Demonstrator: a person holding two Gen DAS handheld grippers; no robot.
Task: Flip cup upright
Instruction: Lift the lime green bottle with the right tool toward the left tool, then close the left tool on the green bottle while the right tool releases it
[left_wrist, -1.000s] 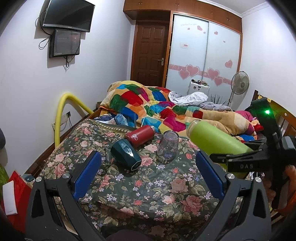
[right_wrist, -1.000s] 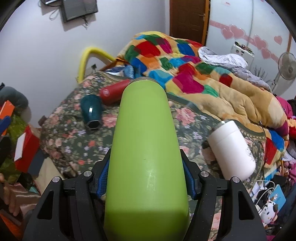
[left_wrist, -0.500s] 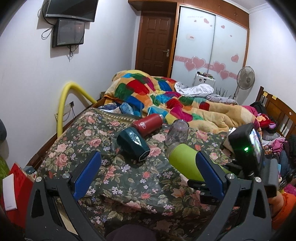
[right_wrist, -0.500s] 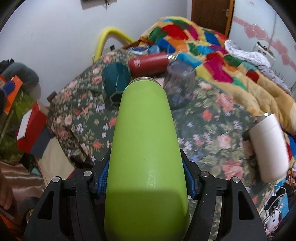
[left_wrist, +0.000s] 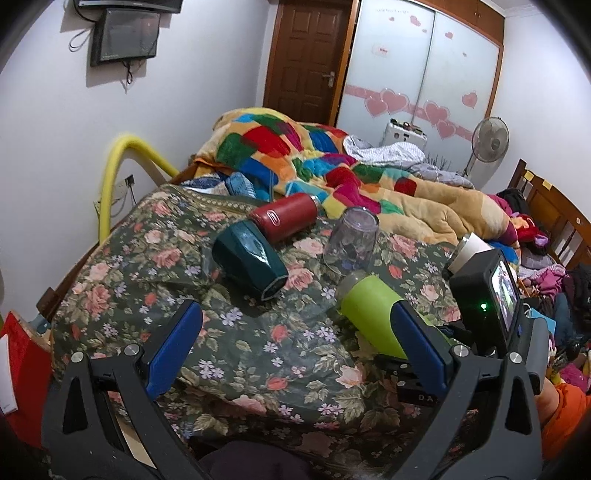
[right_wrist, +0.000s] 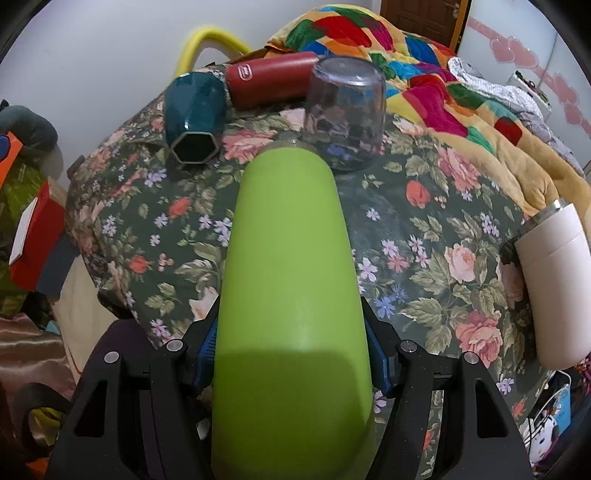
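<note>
Fingers of the right gripper (right_wrist: 291, 354) squeeze the green cup (right_wrist: 291, 295) from both sides, holding it low and tilted over the flowery blanket (right_wrist: 424, 258), near the upside-down glass (right_wrist: 345, 110). The left gripper (left_wrist: 295, 339) is spread wide, holding nothing.

Ahead, 12 o'clock: clear glass (right_wrist: 345, 110) just past the green cup (right_wrist: 291, 277) rim.
11 o'clock: teal cup (right_wrist: 194, 114), red bottle (right_wrist: 269, 83).
3 o'clock: white tumbler (right_wrist: 554, 288).
Between: bare floral bedspread (right_wrist: 166, 229).

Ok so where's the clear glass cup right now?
The clear glass cup stands upside down on the floral blanket, just right of the red bottle and just beyond the tip of the green bottle.
</note>
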